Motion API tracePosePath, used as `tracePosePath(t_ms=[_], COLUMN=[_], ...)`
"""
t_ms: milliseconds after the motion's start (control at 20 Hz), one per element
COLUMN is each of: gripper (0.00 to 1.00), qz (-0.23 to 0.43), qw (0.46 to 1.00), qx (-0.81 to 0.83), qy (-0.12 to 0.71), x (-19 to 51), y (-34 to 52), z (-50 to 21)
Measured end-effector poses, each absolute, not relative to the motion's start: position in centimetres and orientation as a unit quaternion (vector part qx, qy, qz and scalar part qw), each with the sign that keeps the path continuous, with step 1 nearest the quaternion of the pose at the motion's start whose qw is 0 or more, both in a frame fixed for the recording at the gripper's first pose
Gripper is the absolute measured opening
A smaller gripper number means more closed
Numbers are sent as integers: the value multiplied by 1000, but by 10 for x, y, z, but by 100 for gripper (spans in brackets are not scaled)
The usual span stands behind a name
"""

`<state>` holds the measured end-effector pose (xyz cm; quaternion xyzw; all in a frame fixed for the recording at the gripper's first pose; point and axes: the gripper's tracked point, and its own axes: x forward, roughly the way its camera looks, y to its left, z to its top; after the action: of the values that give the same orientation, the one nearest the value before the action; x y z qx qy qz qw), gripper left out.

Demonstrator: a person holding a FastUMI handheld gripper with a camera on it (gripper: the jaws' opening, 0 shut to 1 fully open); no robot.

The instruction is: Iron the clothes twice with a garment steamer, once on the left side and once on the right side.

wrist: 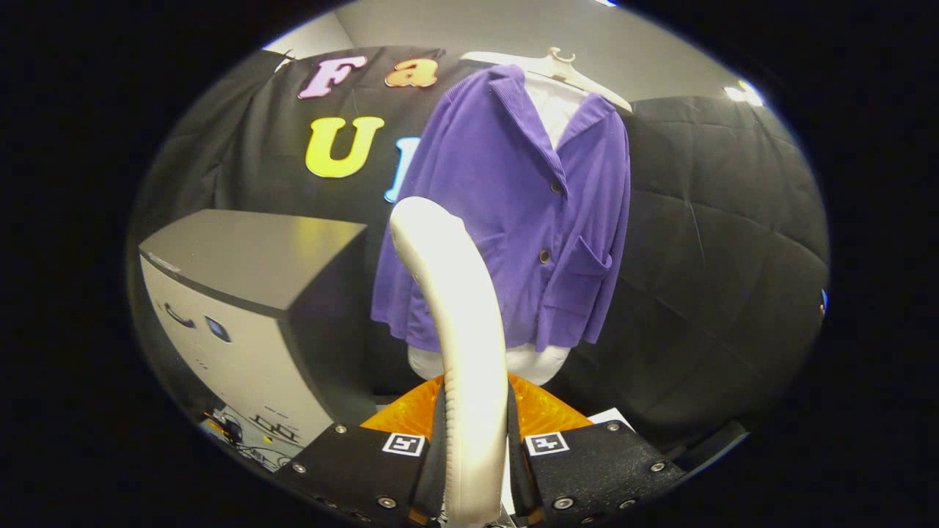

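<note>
Gripper (475, 469) jaws clamped on curved white plastic steamer handle (458, 323), long axis upright, top bending toward purple corduroy jacket (528, 213) hanging just beyond.

1. The camera is riding on the tool (473, 458) and looking forward along its two fingers, which are pressing on the steamer handle (458, 330).
2. It is facing slightly upward, toward the purple jacket (513, 213) hanging near, just beyond the handle.
</note>
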<state>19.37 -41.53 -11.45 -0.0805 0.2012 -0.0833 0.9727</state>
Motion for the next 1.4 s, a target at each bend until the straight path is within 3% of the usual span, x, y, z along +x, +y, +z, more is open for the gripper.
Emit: tracePosePath(t_ms=[400, 850, 1400], gripper=[35, 35, 35], qz=[-13, 18, -27], qw=[987, 992, 997], qx=[-56, -75, -65], qy=[147, 100, 33], x=[172, 215, 221], y=[-340, -207, -158], z=[-34, 27, 79])
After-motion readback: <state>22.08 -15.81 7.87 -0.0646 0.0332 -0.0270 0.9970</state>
